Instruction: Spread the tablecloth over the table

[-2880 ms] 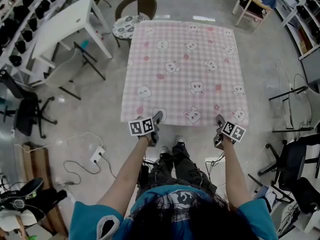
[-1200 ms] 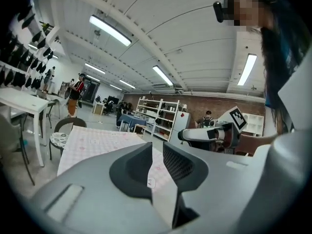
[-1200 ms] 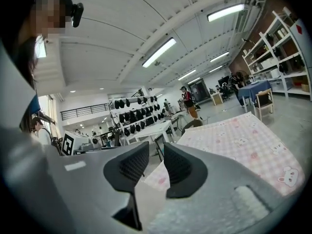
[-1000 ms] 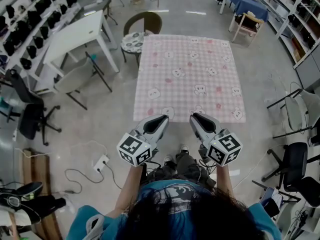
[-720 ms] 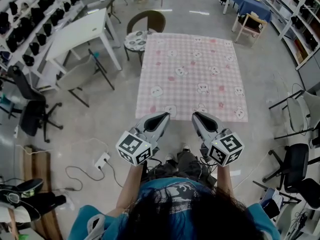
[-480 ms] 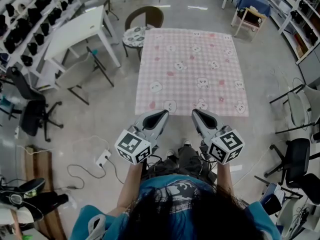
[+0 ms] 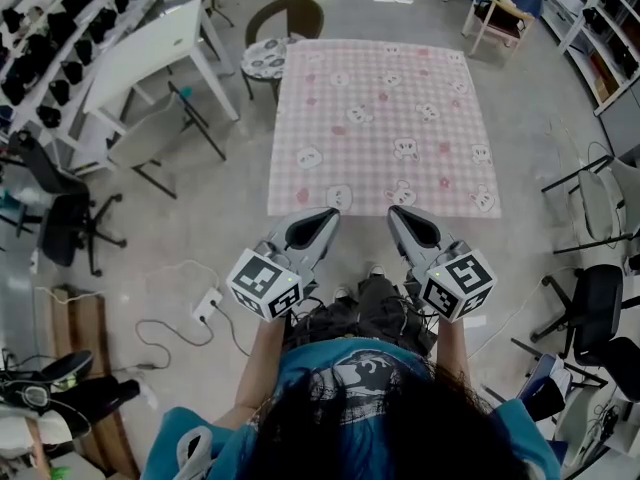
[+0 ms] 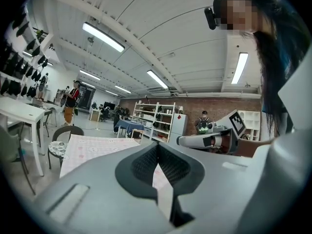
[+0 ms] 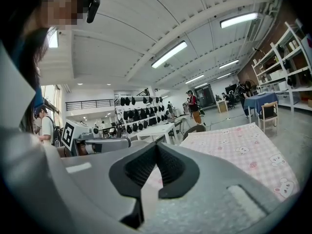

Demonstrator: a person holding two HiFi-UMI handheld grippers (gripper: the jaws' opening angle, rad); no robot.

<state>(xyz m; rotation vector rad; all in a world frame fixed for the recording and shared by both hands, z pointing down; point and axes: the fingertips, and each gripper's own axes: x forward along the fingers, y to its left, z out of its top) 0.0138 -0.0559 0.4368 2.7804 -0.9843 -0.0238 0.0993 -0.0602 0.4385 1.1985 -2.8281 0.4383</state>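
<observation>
The pink checked tablecloth (image 7: 385, 118) with bear prints lies flat over the table, its near edge hanging just ahead of me. My left gripper (image 7: 328, 215) and right gripper (image 7: 398, 214) are held side by side, raised in front of my body and short of the cloth's near edge. Both are shut with nothing between the pads. The left gripper view shows its shut jaws meeting at the left gripper (image 8: 157, 149), with the tablecloth (image 8: 95, 147) beyond and the right gripper (image 8: 207, 140) beside it. In the right gripper view the right gripper (image 9: 157, 149) is likewise shut, the tablecloth (image 9: 236, 145) stretching ahead.
A white table (image 7: 150, 53) and a chair with a round patterned cushion (image 7: 268, 53) stand to the cloth's left. Black office chairs sit at the left (image 7: 60, 218) and right (image 7: 600, 318). A power strip (image 7: 208, 306) with cables lies on the floor near my feet.
Both grippers have left the cloth's near edge, risen toward me and come closer together. The cloth stays spread flat.
</observation>
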